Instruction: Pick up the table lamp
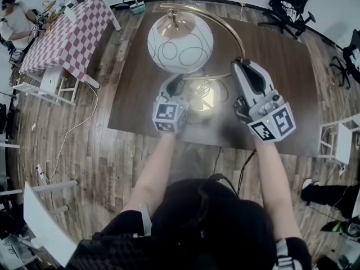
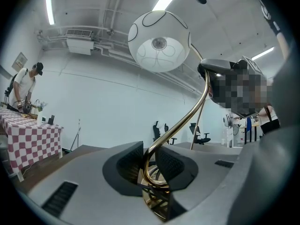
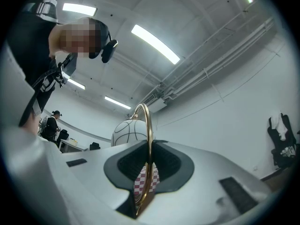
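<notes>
The table lamp has a white globe shade with thin black lines, a curved brass stem and a shiny brass base above the dark brown tabletop. My left gripper is shut on the stem's low curl near the base. In the left gripper view the brass stem runs up from between the pads of the left gripper to the globe. My right gripper is shut on the stem higher up. The right gripper view shows the brass arc pinched in the right gripper, with the globe behind it.
A red-and-white chequered table stands at the far left, with a person beside it. Black office chairs stand at the back right. A white stool and a loose cable lie left of the tabletop.
</notes>
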`<state>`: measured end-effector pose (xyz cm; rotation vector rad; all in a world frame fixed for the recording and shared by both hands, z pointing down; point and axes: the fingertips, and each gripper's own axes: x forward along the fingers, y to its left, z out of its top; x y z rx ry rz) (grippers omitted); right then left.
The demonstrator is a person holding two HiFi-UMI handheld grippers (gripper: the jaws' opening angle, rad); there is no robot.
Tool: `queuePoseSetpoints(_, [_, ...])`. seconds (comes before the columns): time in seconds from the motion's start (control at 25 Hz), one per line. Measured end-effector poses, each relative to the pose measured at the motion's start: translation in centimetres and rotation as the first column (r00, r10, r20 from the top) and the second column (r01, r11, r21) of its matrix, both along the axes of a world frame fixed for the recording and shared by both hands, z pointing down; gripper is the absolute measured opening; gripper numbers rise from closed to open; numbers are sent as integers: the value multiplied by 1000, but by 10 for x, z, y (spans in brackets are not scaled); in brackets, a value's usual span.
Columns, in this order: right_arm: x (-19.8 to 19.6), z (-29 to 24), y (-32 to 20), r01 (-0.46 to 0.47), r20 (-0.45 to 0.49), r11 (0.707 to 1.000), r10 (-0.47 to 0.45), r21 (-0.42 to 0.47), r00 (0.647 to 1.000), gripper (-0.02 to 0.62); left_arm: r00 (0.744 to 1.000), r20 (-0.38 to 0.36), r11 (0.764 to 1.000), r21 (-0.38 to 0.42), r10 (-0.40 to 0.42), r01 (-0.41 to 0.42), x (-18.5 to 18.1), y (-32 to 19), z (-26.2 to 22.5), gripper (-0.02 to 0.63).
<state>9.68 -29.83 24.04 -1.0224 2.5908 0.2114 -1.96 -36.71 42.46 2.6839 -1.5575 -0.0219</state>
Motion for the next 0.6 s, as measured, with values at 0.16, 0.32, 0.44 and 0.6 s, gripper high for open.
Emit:
queuePoseSetpoints(0.16, [1, -7, 2, -2, 6, 1000, 1, 8, 1000, 43, 1000, -4, 1000, 3, 0, 0, 1, 1, -7, 91])
queuePoseSetpoints(0.32, [1, -11, 4, -3, 12, 1000, 3, 12, 1000, 44, 1000, -2, 1000, 4, 0, 0, 2, 2, -11, 91])
queuePoseSetpoints(0.44, [1, -13, 7, -2, 13, 1000, 2, 15, 1000, 44, 1000, 4, 1000, 8, 0, 0, 2, 3, -13, 91])
queuePoseSetpoints(0.6, [0, -19, 8, 0, 15, 1000, 0, 20, 1000, 43, 1000, 4, 1000, 12, -2, 2, 1, 3, -17, 91])
